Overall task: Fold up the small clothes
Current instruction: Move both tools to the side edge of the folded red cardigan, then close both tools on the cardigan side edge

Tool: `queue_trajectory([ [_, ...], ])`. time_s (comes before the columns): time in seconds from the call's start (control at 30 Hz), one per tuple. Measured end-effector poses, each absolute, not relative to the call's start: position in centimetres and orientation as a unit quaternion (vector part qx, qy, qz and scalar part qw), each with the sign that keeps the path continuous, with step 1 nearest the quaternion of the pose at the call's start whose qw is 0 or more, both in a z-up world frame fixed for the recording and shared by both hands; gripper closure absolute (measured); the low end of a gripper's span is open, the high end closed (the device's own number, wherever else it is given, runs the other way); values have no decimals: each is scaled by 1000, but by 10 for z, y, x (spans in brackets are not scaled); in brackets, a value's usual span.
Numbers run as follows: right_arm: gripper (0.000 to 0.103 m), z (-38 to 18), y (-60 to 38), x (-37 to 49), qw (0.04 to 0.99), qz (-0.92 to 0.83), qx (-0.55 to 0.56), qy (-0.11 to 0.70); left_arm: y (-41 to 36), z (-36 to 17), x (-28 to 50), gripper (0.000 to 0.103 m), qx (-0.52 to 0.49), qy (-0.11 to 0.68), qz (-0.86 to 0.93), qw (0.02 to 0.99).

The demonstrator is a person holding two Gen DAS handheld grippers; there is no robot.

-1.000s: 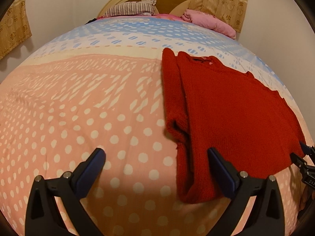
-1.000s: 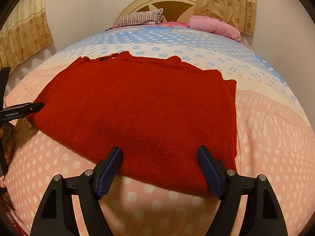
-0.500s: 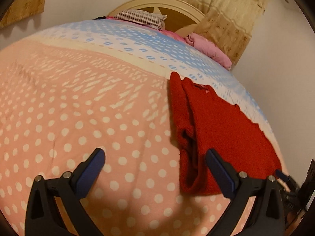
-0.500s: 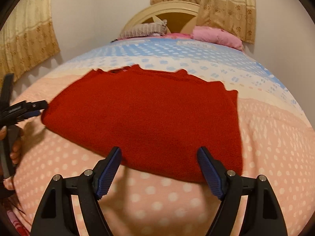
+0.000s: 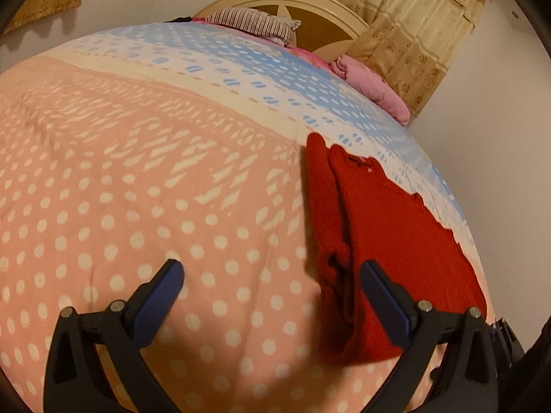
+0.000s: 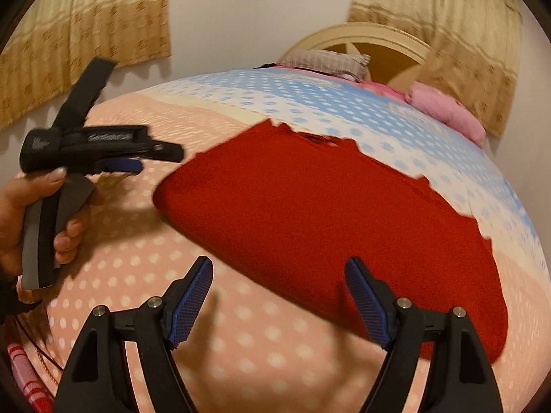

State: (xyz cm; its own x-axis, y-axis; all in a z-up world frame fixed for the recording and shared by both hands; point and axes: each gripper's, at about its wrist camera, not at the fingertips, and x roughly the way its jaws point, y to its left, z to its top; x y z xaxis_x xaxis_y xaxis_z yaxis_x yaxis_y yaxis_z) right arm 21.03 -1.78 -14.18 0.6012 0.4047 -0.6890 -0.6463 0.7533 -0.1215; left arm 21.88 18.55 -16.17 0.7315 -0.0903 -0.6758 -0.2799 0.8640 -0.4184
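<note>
A red knitted sweater lies folded flat on the dotted bedspread. In the left wrist view it lies to the right, with a doubled edge along its left side. My left gripper is open and empty above the bedspread, its right finger over the sweater's near left corner. In the right wrist view the sweater fills the middle. My right gripper is open and empty, held above its near edge. The left gripper also shows there, hand-held at the left, off the sweater.
A striped pillow and a pink bundle lie by the headboard at the far end. Curtains hang on the walls. The bed's near edge runs just below both grippers.
Both grippers have lifted and pulled back from the sweater. The left gripper swung away to the left. The sweater lies still.
</note>
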Motion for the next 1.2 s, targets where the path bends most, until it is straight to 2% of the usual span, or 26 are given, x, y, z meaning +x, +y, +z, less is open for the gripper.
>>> queue_trajectory([
  [0.43,25,-163,67,196,858,308,-292,289,200,-169,223,0,-283,349,25,893],
  [0.57,43,-166,83,201,854,294,-320,284,199,-168,225,0,-277,353,24,893],
  [0.67,46,-170,89,205,852,292,-327,287,203,-165,228,0,-286,351,10,891],
  [0.73,51,-172,90,202,850,295,-332,284,208,-161,235,0,-297,347,-11,889],
  [0.8,69,-173,92,200,847,298,-337,281,211,-154,242,0,-304,338,-32,890],
  [0.83,73,-173,92,200,847,298,-339,282,212,-151,246,0,-305,333,-41,891],
  [0.97,78,-172,88,204,850,303,-320,289,206,-143,268,0,-302,339,-81,887],
  [1.13,78,-173,86,203,853,301,-314,288,189,-148,295,0,-282,372,-97,879],
  [1.2,78,-174,89,201,853,298,-320,285,182,-153,304,3,-279,384,-104,874],
])
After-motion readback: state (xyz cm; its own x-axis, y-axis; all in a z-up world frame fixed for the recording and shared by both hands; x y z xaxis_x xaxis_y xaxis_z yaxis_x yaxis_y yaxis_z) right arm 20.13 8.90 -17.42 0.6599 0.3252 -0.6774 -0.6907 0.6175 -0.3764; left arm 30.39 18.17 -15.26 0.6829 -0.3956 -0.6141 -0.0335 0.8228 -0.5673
